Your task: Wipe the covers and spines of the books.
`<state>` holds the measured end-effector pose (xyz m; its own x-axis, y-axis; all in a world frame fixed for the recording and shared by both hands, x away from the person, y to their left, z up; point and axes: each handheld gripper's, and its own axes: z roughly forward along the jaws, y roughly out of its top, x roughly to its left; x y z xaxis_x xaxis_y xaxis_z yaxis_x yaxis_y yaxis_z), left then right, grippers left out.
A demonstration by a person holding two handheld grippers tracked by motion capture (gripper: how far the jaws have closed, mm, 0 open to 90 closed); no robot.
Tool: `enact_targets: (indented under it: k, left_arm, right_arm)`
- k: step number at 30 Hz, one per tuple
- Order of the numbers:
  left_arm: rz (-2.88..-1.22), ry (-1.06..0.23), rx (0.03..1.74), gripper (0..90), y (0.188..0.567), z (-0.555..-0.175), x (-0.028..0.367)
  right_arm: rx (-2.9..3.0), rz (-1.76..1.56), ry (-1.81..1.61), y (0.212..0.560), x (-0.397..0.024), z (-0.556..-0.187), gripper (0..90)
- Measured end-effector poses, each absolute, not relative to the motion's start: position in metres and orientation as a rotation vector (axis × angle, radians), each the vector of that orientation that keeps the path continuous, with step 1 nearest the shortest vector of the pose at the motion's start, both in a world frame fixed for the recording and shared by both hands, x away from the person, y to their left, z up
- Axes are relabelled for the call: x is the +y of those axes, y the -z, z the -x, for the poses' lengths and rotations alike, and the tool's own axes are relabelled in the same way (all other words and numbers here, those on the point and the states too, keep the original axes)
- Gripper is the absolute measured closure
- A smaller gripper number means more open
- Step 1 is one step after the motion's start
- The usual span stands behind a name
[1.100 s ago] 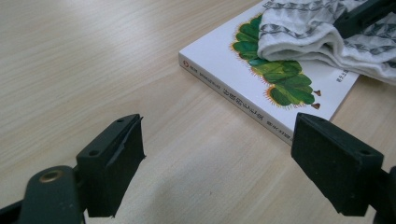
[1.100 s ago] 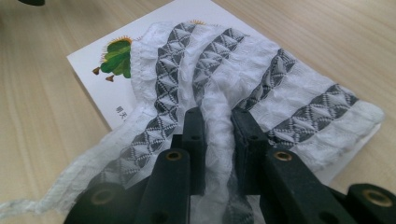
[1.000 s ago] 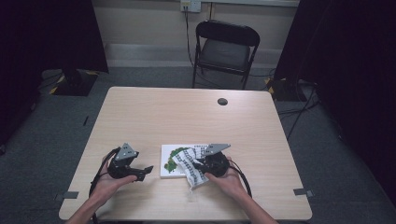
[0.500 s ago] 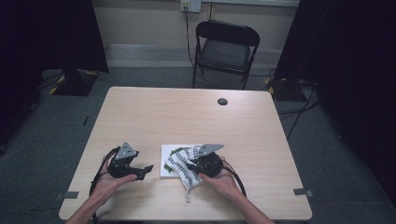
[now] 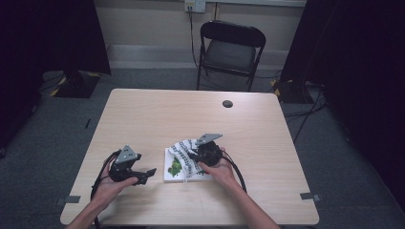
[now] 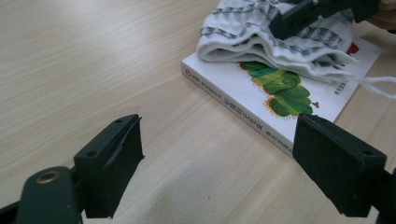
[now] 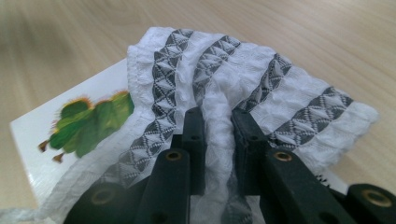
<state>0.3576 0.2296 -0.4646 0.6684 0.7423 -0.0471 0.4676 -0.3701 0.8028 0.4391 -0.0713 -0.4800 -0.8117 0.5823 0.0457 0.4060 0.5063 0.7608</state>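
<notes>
White cloth [image 7: 261, 88] with grey triangle bands bunches between our right gripper's [image 7: 219, 119] clenched jaws, over the book [image 6: 280, 100]; our left gripper [image 6: 217, 158] gapes, released.

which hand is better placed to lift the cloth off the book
Right. Its claw is already shut on a fold of the cloth lying on the book. The left claw is open on bare table beside the book, holding nothing.

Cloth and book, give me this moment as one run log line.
right gripper: shut on cloth | cloth: bunched over book | left gripper: open, apart from book
</notes>
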Motion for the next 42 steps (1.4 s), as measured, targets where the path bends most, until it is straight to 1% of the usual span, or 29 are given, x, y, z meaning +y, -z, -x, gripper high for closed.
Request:
enact_targets:
  k: [7, 12, 20, 26, 37, 42]
  left_arm:
    - [-2.039, -0.421, 0.926, 15.8, 0.464, -0.357, 0.231]
    - [-2.023, -0.430, 0.947, 15.9, 0.463, -0.357, 0.233]
    - [-2.023, -0.441, 0.970, 15.9, 0.463, -0.358, 0.236]
    - [-1.995, -0.448, 0.971, 15.8, 0.461, -0.357, 0.238]
    - [-1.995, -0.450, 0.976, 15.8, 0.462, -0.357, 0.238]
    - [-2.000, -0.452, 0.978, 15.8, 0.461, -0.357, 0.238]
  right_arm:
    - [2.504, -0.907, -1.180, 0.480, -0.069, -0.458, 77.7]
    - [2.492, -0.911, -1.184, 0.481, -0.069, -0.459, 77.5]
    - [2.532, -0.869, -1.181, 0.480, -0.074, -0.442, 77.6]
    - [2.569, -0.815, -1.194, 0.480, -0.077, -0.422, 77.6]
    - [2.637, -0.716, -1.199, 0.478, -0.076, -0.389, 77.6]
    - [2.647, -0.703, -1.207, 0.478, -0.076, -0.383, 77.6]
